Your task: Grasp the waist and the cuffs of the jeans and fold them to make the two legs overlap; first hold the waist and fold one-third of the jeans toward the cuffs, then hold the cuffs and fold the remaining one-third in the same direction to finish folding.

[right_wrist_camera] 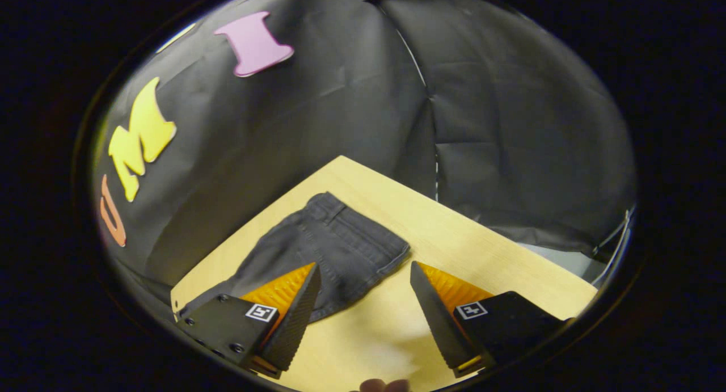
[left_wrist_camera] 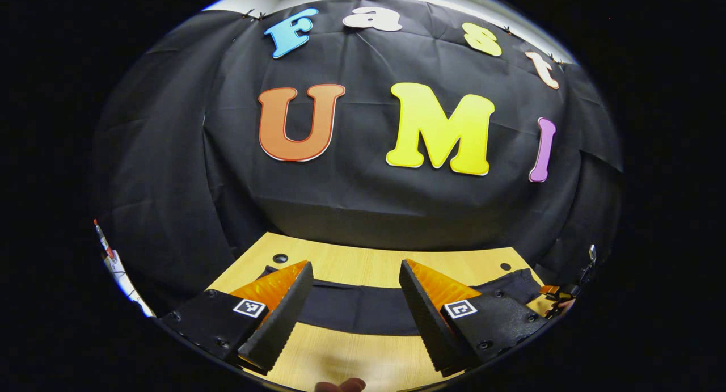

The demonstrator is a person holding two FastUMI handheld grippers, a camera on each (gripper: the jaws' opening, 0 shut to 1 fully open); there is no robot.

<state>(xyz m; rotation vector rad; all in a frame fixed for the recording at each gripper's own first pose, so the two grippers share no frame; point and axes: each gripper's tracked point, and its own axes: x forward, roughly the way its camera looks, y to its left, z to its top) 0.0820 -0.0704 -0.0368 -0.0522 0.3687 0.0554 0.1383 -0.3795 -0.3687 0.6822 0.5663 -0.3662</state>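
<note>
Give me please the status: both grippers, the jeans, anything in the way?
Left gripper open, above the table. Right gripper open, near the waist. Jeans flat, unfolded, not held. Nothing in the way.

The left gripper view sits low over the surface [left_wrist_camera: 363,261], facing the booth wall [left_wrist_camera: 363,199] squarely. The right gripper view looks down more steeply toward a corner of the surface. Both share the jeans [right_wrist_camera: 334,250] and surface.
</note>
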